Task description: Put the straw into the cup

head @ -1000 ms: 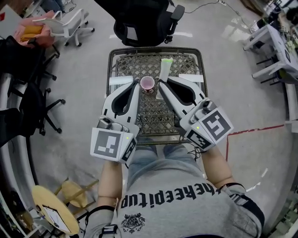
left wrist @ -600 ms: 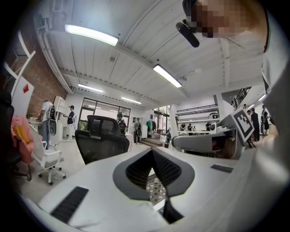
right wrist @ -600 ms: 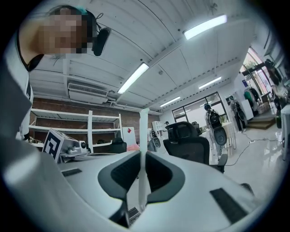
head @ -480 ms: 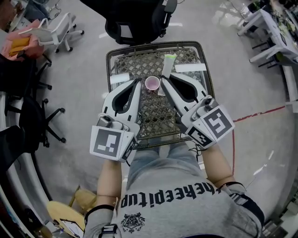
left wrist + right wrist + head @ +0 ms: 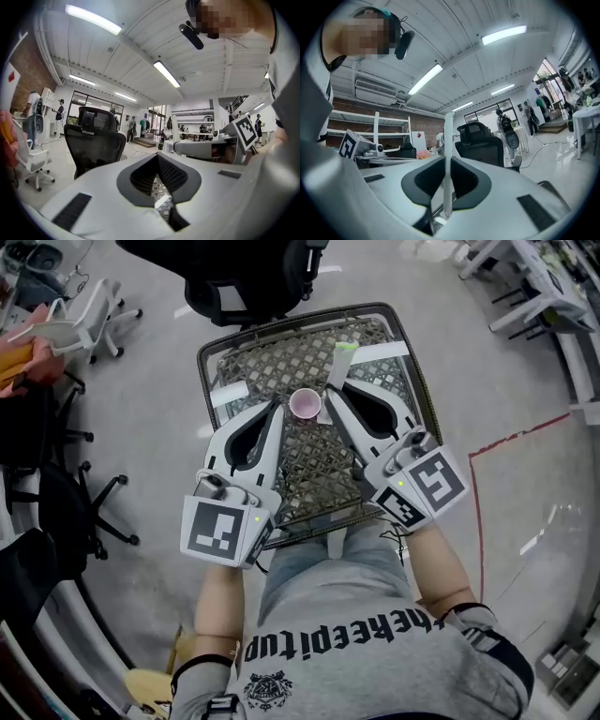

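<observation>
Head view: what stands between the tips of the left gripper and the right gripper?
The pink cup stands there, between the left gripper and the right gripper, as the head view shows.

The site was an open-plan lab-office, as shown by a grey floor (image 5: 159, 409) marked with red tape (image 5: 521, 434), a black swivel chair (image 5: 244, 277), white chairs (image 5: 89, 310), ceiling strip lights (image 5: 166, 73), shelving (image 5: 376, 126) against a brick wall (image 5: 361, 107), and standing people (image 5: 33, 115).
</observation>
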